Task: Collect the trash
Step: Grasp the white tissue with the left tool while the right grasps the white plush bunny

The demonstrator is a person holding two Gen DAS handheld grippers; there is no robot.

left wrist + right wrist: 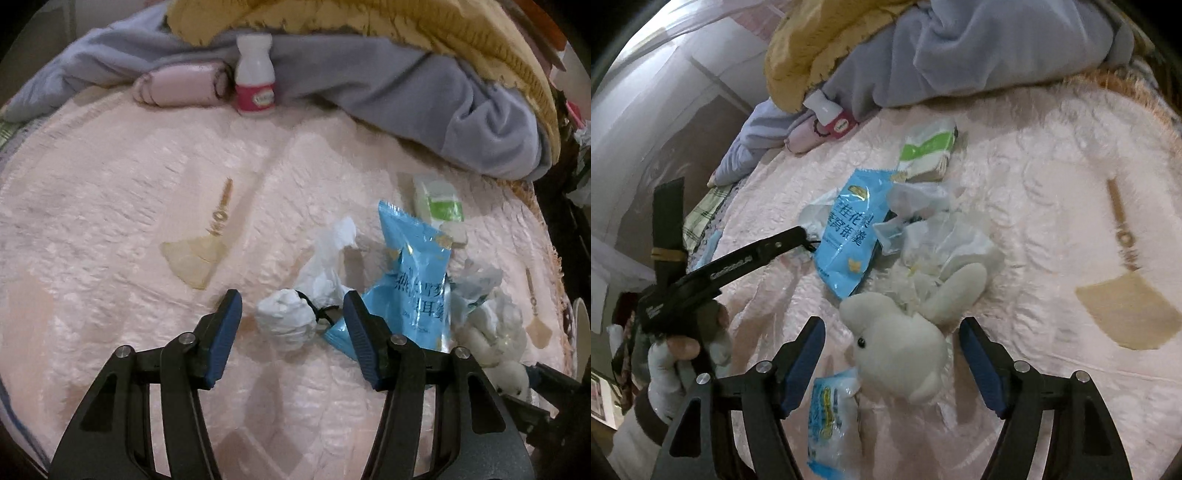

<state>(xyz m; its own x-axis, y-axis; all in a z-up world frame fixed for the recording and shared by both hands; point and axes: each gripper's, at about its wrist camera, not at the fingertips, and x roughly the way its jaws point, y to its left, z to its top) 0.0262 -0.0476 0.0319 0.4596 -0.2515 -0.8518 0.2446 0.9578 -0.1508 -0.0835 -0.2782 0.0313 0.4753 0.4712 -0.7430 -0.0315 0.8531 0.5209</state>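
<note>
Two grippers over trash on a pink bedspread (110, 206)

Left gripper (291, 314) stands partly open around a crumpled white wad (288, 325), pads apart from it; its black string may snag the blue wrapper (417, 280). Right gripper (892, 343) gapes wide around a plush toy (897, 354), which could get collected as trash.

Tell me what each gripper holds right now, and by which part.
Nothing is held. The left gripper is open around a crumpled white wad, fingers clear of it. The right gripper is open around a plush toy, not touching.
</note>
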